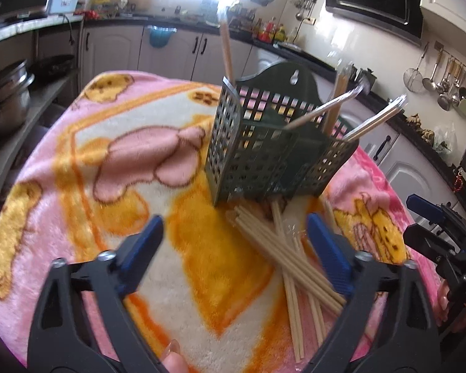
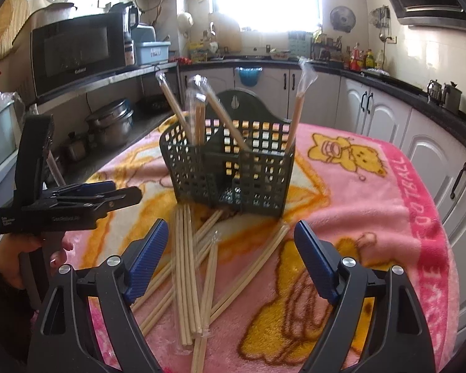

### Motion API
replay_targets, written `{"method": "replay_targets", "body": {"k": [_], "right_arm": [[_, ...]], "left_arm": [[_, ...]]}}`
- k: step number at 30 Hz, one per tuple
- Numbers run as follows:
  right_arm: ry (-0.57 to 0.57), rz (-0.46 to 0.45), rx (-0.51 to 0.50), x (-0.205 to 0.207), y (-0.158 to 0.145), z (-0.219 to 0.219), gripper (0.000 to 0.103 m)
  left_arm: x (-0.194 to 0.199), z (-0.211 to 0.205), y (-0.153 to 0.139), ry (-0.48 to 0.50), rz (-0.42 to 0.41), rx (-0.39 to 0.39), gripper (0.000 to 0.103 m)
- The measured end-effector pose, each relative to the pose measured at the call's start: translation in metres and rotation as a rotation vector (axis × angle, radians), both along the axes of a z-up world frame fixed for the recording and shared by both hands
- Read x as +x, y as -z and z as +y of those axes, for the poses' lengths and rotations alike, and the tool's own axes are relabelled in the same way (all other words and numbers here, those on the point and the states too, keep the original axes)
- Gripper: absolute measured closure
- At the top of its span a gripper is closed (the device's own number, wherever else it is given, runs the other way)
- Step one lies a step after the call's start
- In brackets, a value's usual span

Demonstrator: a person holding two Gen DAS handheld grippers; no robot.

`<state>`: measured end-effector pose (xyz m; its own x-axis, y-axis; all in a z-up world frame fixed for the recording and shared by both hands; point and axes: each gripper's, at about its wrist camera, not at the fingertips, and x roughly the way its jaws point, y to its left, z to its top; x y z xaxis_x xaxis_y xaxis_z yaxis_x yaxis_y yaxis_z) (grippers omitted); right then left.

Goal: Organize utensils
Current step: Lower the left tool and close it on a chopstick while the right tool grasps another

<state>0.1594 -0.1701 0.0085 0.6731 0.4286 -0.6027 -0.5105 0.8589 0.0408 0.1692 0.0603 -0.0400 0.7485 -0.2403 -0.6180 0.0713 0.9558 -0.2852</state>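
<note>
A dark green slotted utensil basket (image 1: 264, 155) (image 2: 233, 168) stands on the pink blanket. Several plastic-wrapped chopstick pairs (image 1: 335, 105) (image 2: 223, 118) stand in its compartments. Several more wrapped chopsticks (image 1: 292, 264) (image 2: 189, 273) lie crossed on the blanket in front of it. My left gripper (image 1: 236, 248) is open and empty, hovering above the loose chopsticks. My right gripper (image 2: 230, 255) is open and empty, also above the pile. The right gripper shows at the right edge of the left wrist view (image 1: 431, 217); the left gripper shows at the left of the right wrist view (image 2: 77, 199).
The pink and yellow cartoon blanket (image 1: 124, 161) (image 2: 372, 205) covers the table. Kitchen cabinets and counter (image 2: 388, 118) run behind. A microwave (image 2: 80, 49) and metal pots (image 2: 111, 124) sit on shelves at left. Ladles hang on the wall (image 1: 444, 77).
</note>
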Motion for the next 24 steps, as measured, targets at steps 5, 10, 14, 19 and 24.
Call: {"method": "replay_targets", "body": {"k": [5,10,14,19,24], "right_arm": [[-0.022,0.055,-0.017,0.008,0.014,0.006,0.035],[-0.031,0.108,-0.022,0.018,0.026,0.009,0.044],[-0.035,0.141,-0.031,0.024,0.035,0.012,0.049],[-0.037,0.169,-0.036,0.033,0.042,0.014,0.052],[-0.043,0.189,-0.039,0.04,0.047,0.016,0.056]], "left_arm": [[0.015,0.003,0.022,0.029,0.104,-0.092,0.055],[0.026,0.005,0.039,0.046,0.166,-0.181,0.067],[0.036,0.006,0.047,0.058,0.196,-0.247,0.068],[0.048,0.008,0.053,0.049,0.205,-0.281,0.069],[0.058,0.013,0.055,0.041,0.204,-0.298,0.08]]}}
